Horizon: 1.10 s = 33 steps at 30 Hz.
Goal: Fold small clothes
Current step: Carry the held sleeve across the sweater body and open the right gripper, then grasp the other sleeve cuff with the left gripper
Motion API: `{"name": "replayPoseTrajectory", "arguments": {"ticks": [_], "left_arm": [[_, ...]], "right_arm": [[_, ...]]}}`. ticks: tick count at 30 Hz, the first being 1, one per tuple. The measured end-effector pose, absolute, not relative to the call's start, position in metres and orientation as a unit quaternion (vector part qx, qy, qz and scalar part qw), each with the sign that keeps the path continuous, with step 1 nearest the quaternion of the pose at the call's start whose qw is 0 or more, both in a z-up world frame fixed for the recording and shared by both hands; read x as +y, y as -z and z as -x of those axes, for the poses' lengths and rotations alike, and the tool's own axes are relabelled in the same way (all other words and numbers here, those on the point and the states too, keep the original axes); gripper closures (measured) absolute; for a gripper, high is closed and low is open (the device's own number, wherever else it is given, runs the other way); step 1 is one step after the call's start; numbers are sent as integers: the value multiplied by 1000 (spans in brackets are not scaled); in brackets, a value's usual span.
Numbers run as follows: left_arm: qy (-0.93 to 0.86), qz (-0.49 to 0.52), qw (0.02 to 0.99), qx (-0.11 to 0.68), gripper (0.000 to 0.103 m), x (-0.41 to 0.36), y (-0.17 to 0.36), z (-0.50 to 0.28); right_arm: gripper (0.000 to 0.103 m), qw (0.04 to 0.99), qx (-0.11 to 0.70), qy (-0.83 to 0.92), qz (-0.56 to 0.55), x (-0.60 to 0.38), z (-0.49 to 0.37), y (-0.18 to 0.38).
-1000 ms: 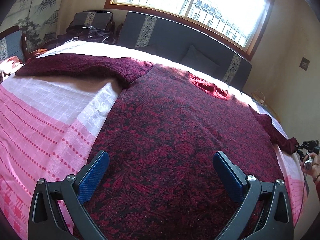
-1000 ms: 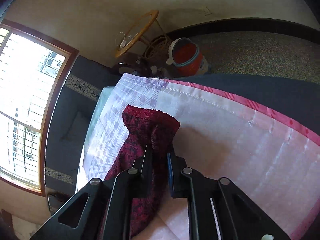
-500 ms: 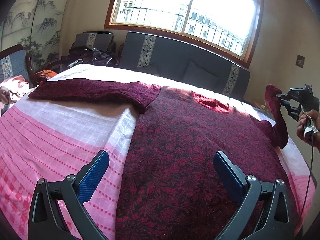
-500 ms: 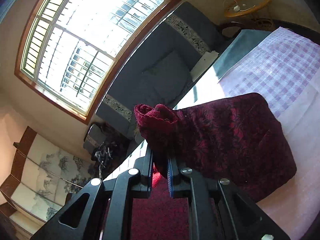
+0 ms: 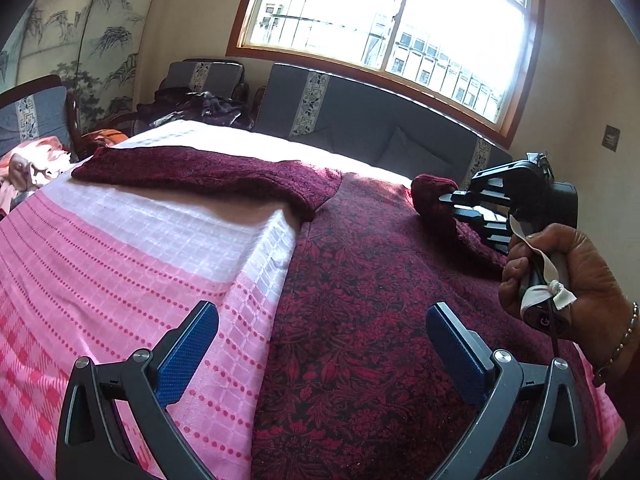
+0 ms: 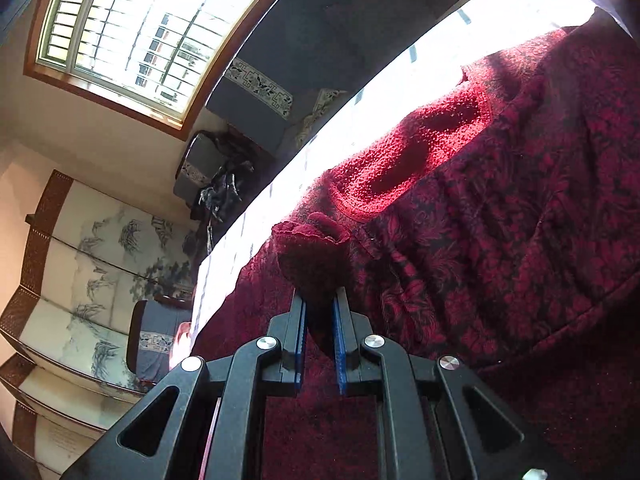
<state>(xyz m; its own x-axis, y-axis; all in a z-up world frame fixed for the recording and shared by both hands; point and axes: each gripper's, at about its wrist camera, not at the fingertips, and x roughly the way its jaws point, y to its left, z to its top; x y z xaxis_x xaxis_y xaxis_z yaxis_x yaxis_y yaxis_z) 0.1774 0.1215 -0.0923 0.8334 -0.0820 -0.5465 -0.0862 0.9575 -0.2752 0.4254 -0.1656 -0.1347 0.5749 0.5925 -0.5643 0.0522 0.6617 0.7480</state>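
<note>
A dark red flower-patterned sweater (image 5: 368,304) lies flat on a pink and white bedspread (image 5: 132,248). Its left sleeve (image 5: 192,172) stretches out to the left. My left gripper (image 5: 320,344) is open and empty, hovering above the sweater's lower left hem. My right gripper (image 6: 320,312) is shut on the cuff of the right sleeve (image 6: 314,256) and holds it over the sweater's chest, near the bright red neckline (image 6: 416,164). It also shows in the left wrist view (image 5: 448,204), with the sleeve cuff (image 5: 432,196) folded inward across the body.
A dark grey headboard (image 5: 360,120) runs under a bright window (image 5: 392,20). A chair with dark clothes (image 5: 200,104) stands at the back left beside a painted folding screen (image 5: 72,40). Pink cloth (image 5: 28,160) lies at the far left.
My right gripper has carried the sleeve cuff leftward and down, from above the bed's right edge to over the sweater's chest. My left gripper has shifted left, towards the hem's edge, and stays open.
</note>
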Motion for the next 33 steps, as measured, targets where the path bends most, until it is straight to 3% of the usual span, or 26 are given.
{"name": "replayPoseTrajectory", "arguments": {"ticks": [3, 5, 7, 9, 14, 16, 18, 25, 28, 30, 33], "left_arm": [[-2, 163, 943, 291, 0, 127, 95, -180], [-2, 174, 940, 295, 0, 130, 97, -181], [-3, 182, 937, 298, 0, 133, 99, -182], [4, 194, 934, 300, 0, 135, 100, -183], [46, 193, 928, 314, 0, 155, 84, -193], [57, 198, 927, 313, 0, 177, 68, -203], [46, 214, 922, 318, 0, 208, 58, -217], [-43, 349, 857, 377, 4, 353, 90, -277], [-62, 409, 822, 392, 19, 398, 115, -293], [-73, 455, 797, 390, 37, 425, 130, -300], [-75, 510, 773, 370, 48, 456, 139, -306]], "right_arm": [[91, 799, 434, -180, -376, -147, -429, 138], [85, 788, 445, -203, -374, -138, -432, 141], [65, 775, 458, -225, -372, -132, -431, 146], [54, 774, 458, -238, -368, -133, -426, 147], [53, 771, 427, -275, -384, -169, -383, 131], [46, 786, 418, -288, -354, -180, -354, 124], [39, 807, 416, -284, -309, -188, -329, 121], [38, 822, 439, -280, -231, -192, -293, 147], [38, 822, 439, -278, -232, -194, -292, 151], [38, 825, 435, -279, -229, -194, -291, 150], [38, 824, 434, -279, -233, -193, -289, 152]]}}
